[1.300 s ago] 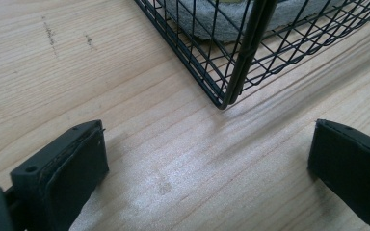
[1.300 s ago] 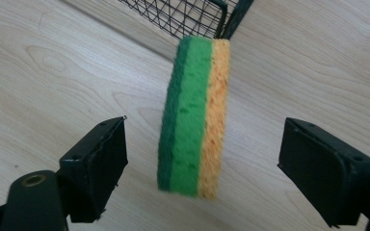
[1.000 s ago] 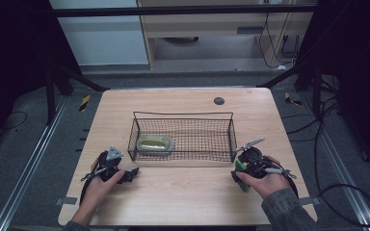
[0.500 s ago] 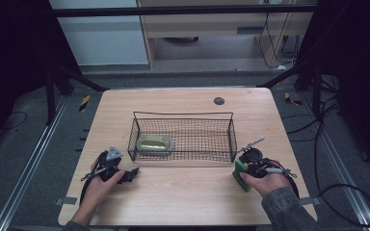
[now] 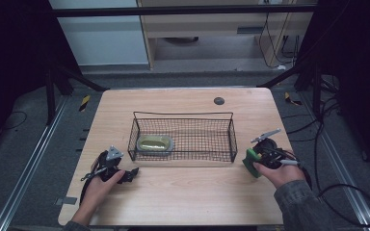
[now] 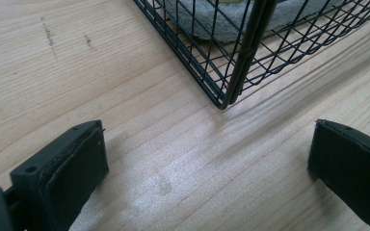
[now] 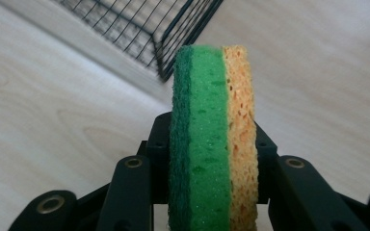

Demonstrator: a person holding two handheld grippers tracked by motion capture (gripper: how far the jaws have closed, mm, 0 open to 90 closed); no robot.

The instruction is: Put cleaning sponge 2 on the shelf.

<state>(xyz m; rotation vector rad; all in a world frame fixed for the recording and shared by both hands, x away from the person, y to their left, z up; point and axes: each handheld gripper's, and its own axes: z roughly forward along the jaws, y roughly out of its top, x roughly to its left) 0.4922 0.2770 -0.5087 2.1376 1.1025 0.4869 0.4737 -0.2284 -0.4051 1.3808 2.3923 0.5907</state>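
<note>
At the left of the high view, the left gripper (image 5: 134,172) lies low on the wooden table (image 5: 183,197), just beside the near left corner of the black wire basket (image 5: 183,137); the person's left hand (image 5: 99,185) wraps its body, forearm cut off by the bottom edge. In the left gripper view its jaws stand wide apart with bare wood between them, and the basket's corner post rises just ahead. Behind the mesh sits a grey dish (image 6: 231,21), cut off by the top edge (in the high view it holds something yellowish-green (image 5: 155,143), too small to name).

At the right, the right hand (image 5: 282,173) holds the right gripper (image 5: 252,162) near the basket's right end, sleeve entering from the bottom. Its jaws have just been closing and now clamp a sponge (image 7: 214,139) on edge, green scouring side against one jaw, yellow-orange foam against the other. The sponge's lower part is hidden between the jaws; the basket's corner behind it is blurred.
</note>
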